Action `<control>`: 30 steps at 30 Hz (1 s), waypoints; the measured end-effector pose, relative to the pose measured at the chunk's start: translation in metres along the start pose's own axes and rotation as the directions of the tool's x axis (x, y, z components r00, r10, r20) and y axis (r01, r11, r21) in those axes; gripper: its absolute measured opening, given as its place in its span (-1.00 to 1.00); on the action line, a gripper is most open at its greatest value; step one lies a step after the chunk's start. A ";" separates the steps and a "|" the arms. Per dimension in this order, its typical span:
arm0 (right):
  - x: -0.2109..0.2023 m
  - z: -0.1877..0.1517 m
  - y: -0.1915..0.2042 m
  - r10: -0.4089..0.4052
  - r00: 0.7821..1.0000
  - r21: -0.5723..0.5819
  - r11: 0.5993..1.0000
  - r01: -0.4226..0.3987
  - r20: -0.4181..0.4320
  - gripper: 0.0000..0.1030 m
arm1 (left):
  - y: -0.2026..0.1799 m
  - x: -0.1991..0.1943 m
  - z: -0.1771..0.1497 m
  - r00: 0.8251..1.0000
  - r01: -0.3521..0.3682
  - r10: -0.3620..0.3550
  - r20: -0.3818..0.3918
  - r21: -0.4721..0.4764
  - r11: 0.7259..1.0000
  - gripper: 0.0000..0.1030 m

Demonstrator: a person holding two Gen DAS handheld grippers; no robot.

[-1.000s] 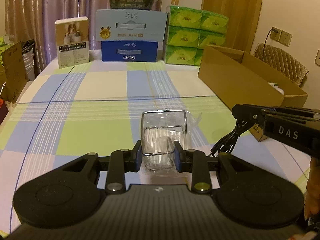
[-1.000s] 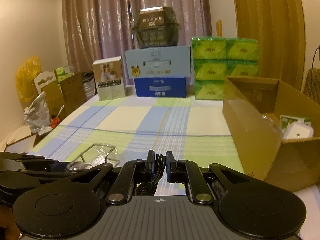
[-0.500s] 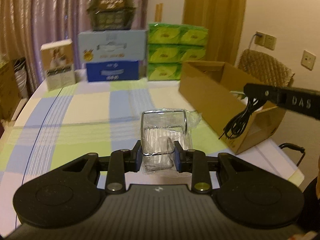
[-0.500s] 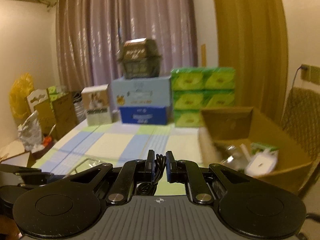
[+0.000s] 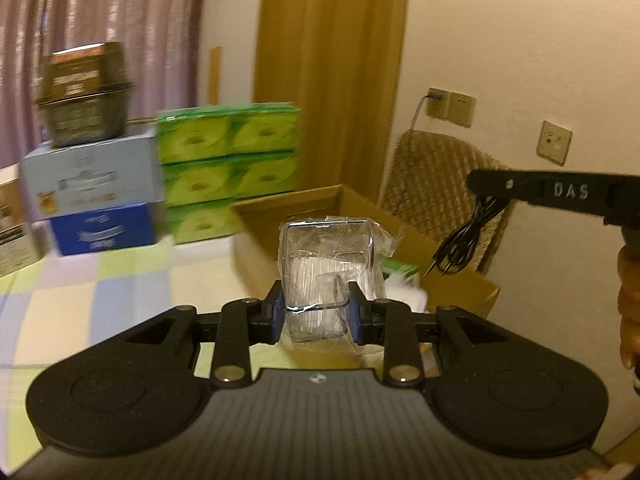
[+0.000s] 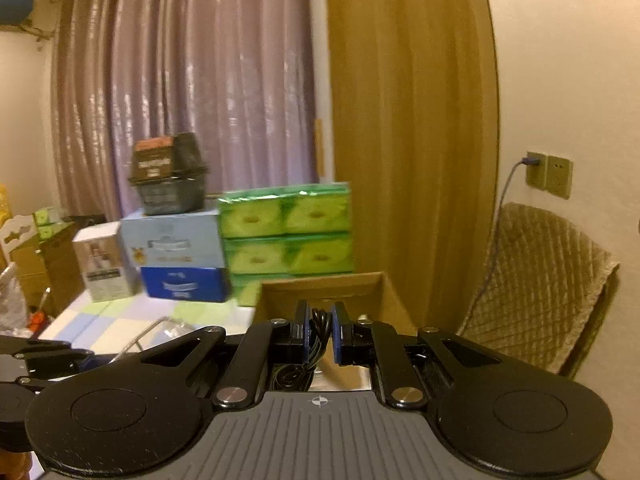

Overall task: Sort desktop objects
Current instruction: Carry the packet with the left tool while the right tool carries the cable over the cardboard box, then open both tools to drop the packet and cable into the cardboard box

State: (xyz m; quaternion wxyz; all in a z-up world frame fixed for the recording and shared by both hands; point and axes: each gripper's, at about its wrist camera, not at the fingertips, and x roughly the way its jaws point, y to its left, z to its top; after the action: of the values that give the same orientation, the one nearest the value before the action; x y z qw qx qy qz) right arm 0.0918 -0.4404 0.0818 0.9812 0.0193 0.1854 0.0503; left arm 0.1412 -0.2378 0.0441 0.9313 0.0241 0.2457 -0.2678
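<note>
I am clamping my left gripper (image 5: 316, 312) on the wrapped wire rack (image 5: 330, 268), my right gripper (image 6: 320, 334) on the black cable (image 6: 318, 330); I should be centring both over the cardboard box (image 5: 460, 276) before letting go.

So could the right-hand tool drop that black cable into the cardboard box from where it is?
Probably yes. The right gripper holds the black cable above the open cardboard box, with nothing between them.

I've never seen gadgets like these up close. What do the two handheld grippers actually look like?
Both are matte black. The left gripper has two round-ended wings, a ribbed grey plate at the centre, silver rivets on angled link bars, and blue pads on its fingers. The right gripper matches; seen side-on in the left view, its arm bears white letters "DAS".
</note>
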 end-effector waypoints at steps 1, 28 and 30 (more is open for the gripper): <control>0.004 0.000 -0.006 -0.005 1.000 0.000 1.000 0.005 -0.007 -0.86 | -0.004 0.009 0.004 1.000 0.008 -0.008 0.000 0.003 1.000 -0.50; 0.039 -0.016 -0.045 0.036 0.994 0.191 0.981 -0.015 -0.105 0.72 | 0.020 0.000 -0.020 0.997 -0.075 0.074 -0.014 -0.093 0.993 0.96; 0.021 -0.019 -0.040 0.027 0.994 0.190 0.982 -0.007 -0.102 0.88 | 0.014 -0.014 -0.023 0.996 -0.085 0.084 -0.014 -0.083 0.993 0.97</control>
State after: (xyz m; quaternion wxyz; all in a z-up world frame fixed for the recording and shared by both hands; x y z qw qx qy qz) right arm 0.1079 -0.4777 0.0546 0.9635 0.1114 0.2398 0.0417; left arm 0.1277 -0.2150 0.0298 0.9407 -0.0029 0.2604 -0.2177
